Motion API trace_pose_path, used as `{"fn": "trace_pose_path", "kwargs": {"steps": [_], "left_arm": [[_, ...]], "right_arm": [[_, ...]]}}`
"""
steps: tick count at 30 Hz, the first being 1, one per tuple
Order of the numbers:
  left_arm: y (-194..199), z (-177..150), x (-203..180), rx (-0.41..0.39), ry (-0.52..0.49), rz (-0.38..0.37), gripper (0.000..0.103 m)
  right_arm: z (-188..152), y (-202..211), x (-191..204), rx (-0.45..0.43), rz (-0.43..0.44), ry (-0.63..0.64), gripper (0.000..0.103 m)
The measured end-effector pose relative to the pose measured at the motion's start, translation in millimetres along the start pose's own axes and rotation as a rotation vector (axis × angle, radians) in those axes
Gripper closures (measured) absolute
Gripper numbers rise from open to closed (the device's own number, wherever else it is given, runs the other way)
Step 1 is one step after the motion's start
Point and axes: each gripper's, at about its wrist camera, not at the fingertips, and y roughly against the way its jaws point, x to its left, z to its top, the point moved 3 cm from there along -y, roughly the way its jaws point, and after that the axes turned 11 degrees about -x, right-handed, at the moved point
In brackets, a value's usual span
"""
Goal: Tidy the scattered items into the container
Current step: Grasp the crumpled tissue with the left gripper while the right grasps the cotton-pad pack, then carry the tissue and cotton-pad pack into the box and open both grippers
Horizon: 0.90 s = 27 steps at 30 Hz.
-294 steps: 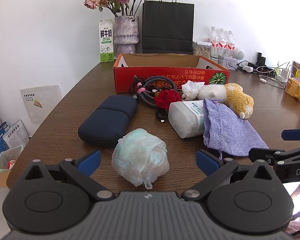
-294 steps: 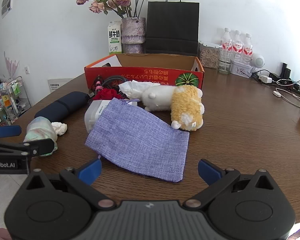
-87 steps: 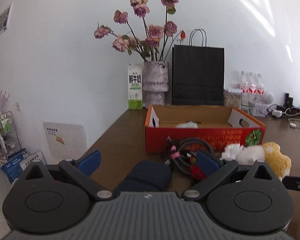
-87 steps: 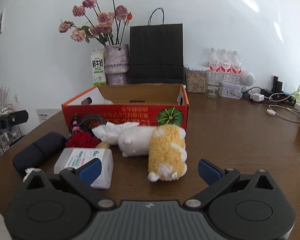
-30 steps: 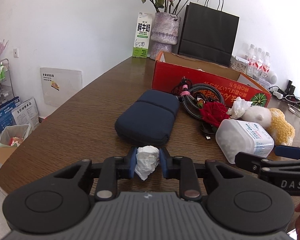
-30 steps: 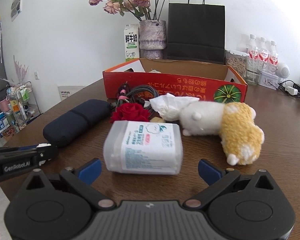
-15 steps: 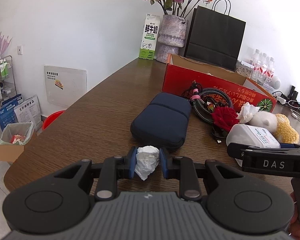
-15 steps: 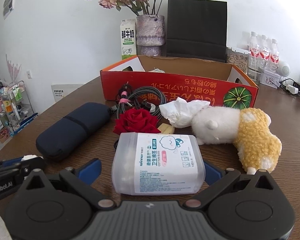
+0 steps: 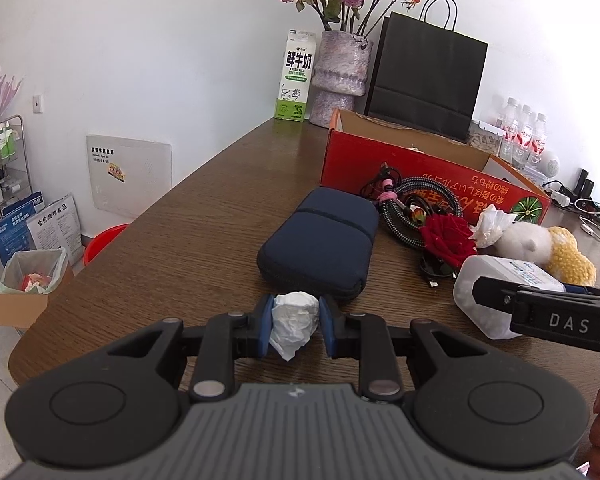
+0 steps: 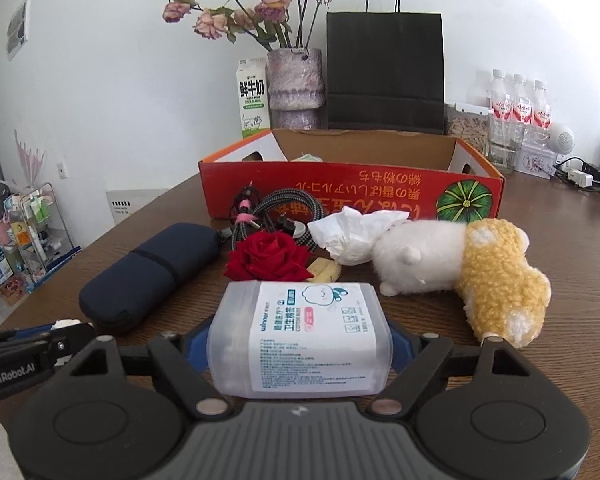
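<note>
Two grippers are at work over the wooden table (image 9: 204, 216), each with something in it. The left gripper (image 9: 295, 330) has its blue pads pressed in on one small wad of white tissue (image 9: 293, 322), held near the table's front edge, just in front of the single navy zip case (image 9: 320, 242). The right gripper (image 10: 300, 346) has its two fingers closed against the sides of one translucent cotton-swab tub (image 10: 302, 340) with a white label, which fills the gap between them; whether the tub sits on the table or is raised I cannot tell. Beyond it lie, one of each: a red rose (image 10: 270, 257), a bundle of braided cable (image 10: 274, 206) bound with a pink tie, a second, larger crumpled tissue (image 10: 354, 234), and a white-and-yellow plush toy (image 10: 460, 266) on its side. A small pale yellow piece shows between the rose and the tissue, too hidden to name. Behind them all stands the one red cardboard box (image 10: 352, 188), open on top, with something pale just showing over its near wall. Against the wall stand one milk carton (image 10: 253, 98), one vase of faded roses (image 10: 296, 90), one black paper bag (image 10: 385, 68) and three water bottles (image 10: 518, 102).
</note>
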Motion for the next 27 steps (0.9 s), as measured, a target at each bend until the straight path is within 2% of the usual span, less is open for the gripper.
{"fn": "trace_pose_path", "kwargs": {"steps": [10, 15, 21, 27], "left_arm": [[8.8, 19.3, -15.0, -0.057, -0.02, -0.023, 0.078], [9.8, 37.3, -27.6, -0.113, -0.037, -0.047, 0.078], [-0.9, 69.3, -49.6, -0.184, -0.047, -0.092, 0.078], [-26.9, 112.7, -77.8, -0.247, -0.033, -0.116, 0.078]], "right_arm": [[12.4, 20.8, -10.2, -0.083, 0.011, -0.004, 0.021], [25.6, 27.7, -17.9, -0.143, -0.001, -0.004, 0.021], [50.8, 24.9, -35.7, -0.215, -0.035, -0.021, 0.021], [91.1, 9.7, -57.4, -0.307, -0.069, -0.037, 0.021]]}}
